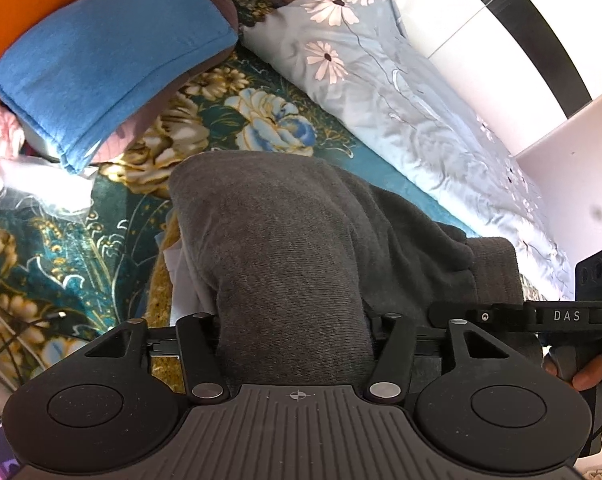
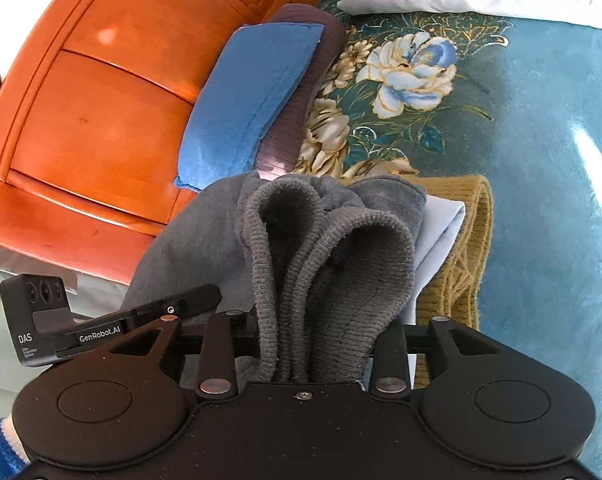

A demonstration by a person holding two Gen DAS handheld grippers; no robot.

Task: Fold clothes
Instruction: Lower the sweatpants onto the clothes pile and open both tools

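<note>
A dark grey knit garment (image 1: 293, 240) lies bunched over the floral teal blanket (image 1: 229, 120). It drapes over my left gripper (image 1: 297, 336) and hides the fingers, which seem shut on it. In the right wrist view the same grey garment (image 2: 325, 248) shows its ribbed hems folded together, and my right gripper (image 2: 321, 344) is shut on them. Under the garment lie a pale blue cloth (image 2: 441, 224) and a mustard knit piece (image 2: 465, 256). The other gripper's body shows at the right edge of the left view (image 1: 561, 316) and at the left of the right view (image 2: 61, 328).
A folded blue cloth (image 1: 101, 60) rests on a brown folded one (image 2: 301, 96) beside the orange wooden headboard (image 2: 101, 100). A pale floral quilt (image 1: 401, 92) lies along the far side. Clear plastic and white items (image 1: 33, 184) sit at the left.
</note>
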